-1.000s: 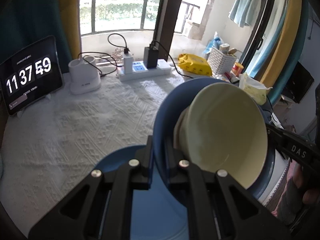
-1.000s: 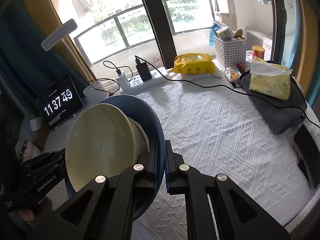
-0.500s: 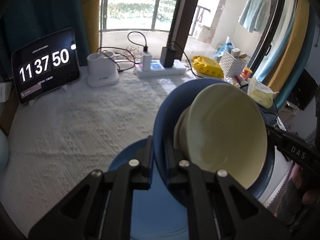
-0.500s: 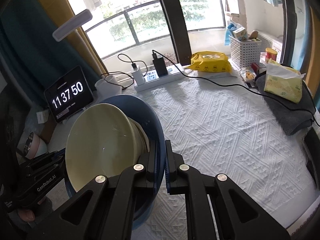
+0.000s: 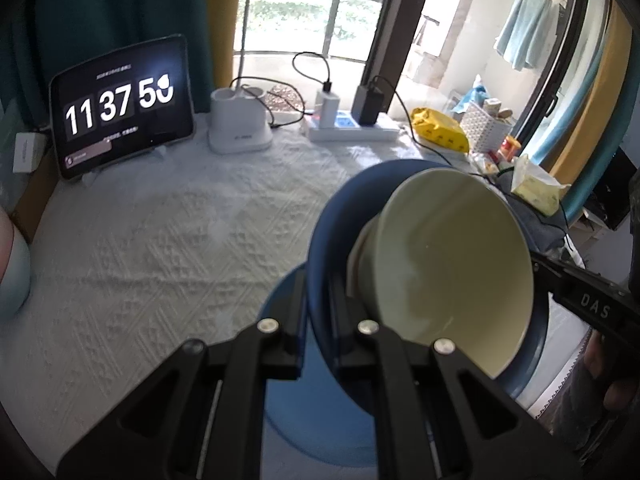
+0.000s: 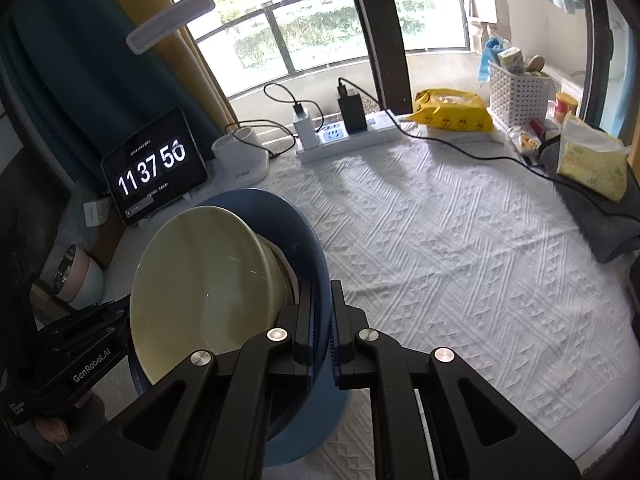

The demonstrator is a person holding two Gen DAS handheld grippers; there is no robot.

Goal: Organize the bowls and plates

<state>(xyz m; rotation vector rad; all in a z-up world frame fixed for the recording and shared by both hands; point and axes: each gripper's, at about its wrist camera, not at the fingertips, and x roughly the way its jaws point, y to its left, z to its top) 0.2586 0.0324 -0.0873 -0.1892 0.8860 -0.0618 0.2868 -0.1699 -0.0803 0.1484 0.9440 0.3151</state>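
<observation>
Blue plate (image 5: 320,240) (cream bowl (image 5: 452,272) aboard) clamped by both grippers.

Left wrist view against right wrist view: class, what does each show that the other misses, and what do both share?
Only the left wrist view shows the hanging blue towel. Only the right wrist view shows the lamp head and pink cup. Both show the blue plate with the cream bowl on it, each gripper shut on the plate's rim, the clock tablet and the power strip.
</observation>
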